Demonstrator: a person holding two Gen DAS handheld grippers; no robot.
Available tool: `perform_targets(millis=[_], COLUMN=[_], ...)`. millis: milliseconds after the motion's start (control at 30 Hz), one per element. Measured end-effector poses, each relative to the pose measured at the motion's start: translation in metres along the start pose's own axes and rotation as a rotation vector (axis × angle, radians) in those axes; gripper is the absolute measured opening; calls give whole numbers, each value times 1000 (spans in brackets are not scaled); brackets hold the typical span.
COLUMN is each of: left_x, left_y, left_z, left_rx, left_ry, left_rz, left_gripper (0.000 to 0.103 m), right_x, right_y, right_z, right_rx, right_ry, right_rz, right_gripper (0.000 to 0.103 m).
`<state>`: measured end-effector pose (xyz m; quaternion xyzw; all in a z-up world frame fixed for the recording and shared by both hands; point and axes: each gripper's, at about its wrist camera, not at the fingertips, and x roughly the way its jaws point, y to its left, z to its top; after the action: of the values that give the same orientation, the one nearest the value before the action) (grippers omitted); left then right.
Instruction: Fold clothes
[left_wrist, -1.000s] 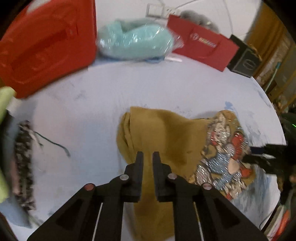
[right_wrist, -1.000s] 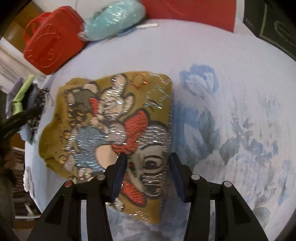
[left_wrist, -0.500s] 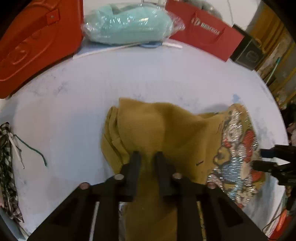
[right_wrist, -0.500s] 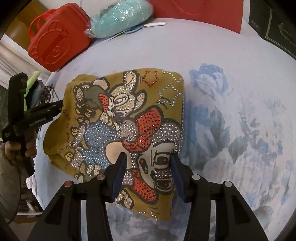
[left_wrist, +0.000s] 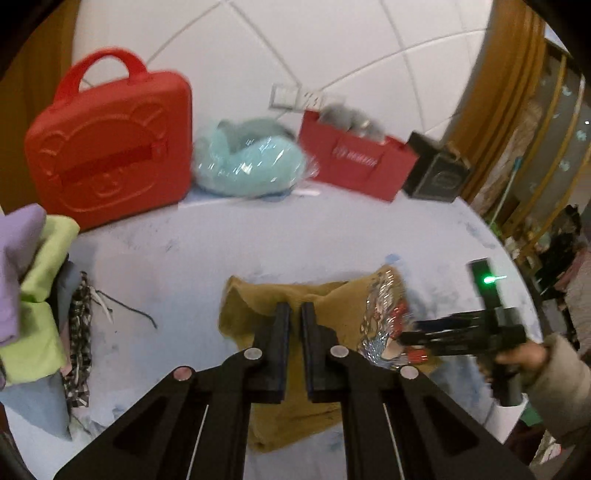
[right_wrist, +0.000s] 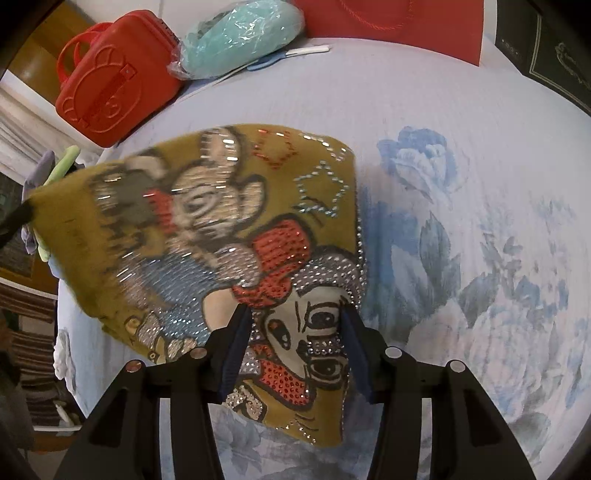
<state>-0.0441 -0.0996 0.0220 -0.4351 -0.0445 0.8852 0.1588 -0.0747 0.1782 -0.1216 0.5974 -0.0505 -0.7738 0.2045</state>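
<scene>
Landmark: table (right_wrist: 424, 122), pale blue cloth with a blue flower print.
Garment: mustard top (right_wrist: 225, 236) (left_wrist: 258, 321), near the middle of the table; sequined cartoon print faces up in the right wrist view.
Garment state: its edge on the left-gripper side looks lifted off the table and is blurred; the edge under the right gripper lies flat on the cloth.
Left gripper (left_wrist: 293, 314): fingers nearly together, a narrow gap between them, over the plain mustard part of the top; whether fabric is pinched between them cannot be told.
Right gripper (right_wrist: 295, 325): fingers spread wide, over the printed face on the top, holding nothing.
Right hand (left_wrist: 517, 360): at the table's right rim, around the right gripper's handle.
Red case (left_wrist: 110, 151): at the table's far edge, upright, handle up.
Teal bundle (left_wrist: 251, 166): in clear plastic, just beside the case.
Red bag (left_wrist: 354, 166): at the far edge, beside the bundle.
Black box (left_wrist: 437, 177): at the far edge, beside the bag.
Clothes pile (left_wrist: 33, 295): at the table's left edge, green and lilac pieces on top.
</scene>
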Motion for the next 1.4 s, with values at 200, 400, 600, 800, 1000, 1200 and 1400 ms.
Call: perform_targets(millis=[200, 400, 600, 800, 1000, 1200, 1400], left_x=[106, 131, 120, 165, 178, 119, 102], left_y=[58, 81, 63, 58, 81, 72, 45], left_z=[29, 45, 49, 31, 24, 4, -37], left_rx=[-99, -127, -26, 2, -68, -101, -56], left_ry=[151, 154, 114, 250, 275, 206, 271], left_rz=[139, 196, 131, 150, 192, 153, 113], left_gripper=[7, 37, 43, 36, 43, 43, 47], right_x=[0, -17, -30, -2, 11, -20, -28], right_y=[0, -13, -9, 0, -20, -13, -4], right_z=[2, 5, 26, 52, 56, 24, -29], right_rx=[22, 85, 51, 25, 104, 96, 104], right_ry=[-1, -60, -109, -44, -19, -68, -40], right_rz=[0, -26, -11, 26, -38, -26, -35], right_gripper=[51, 51, 32, 29, 0, 3, 10])
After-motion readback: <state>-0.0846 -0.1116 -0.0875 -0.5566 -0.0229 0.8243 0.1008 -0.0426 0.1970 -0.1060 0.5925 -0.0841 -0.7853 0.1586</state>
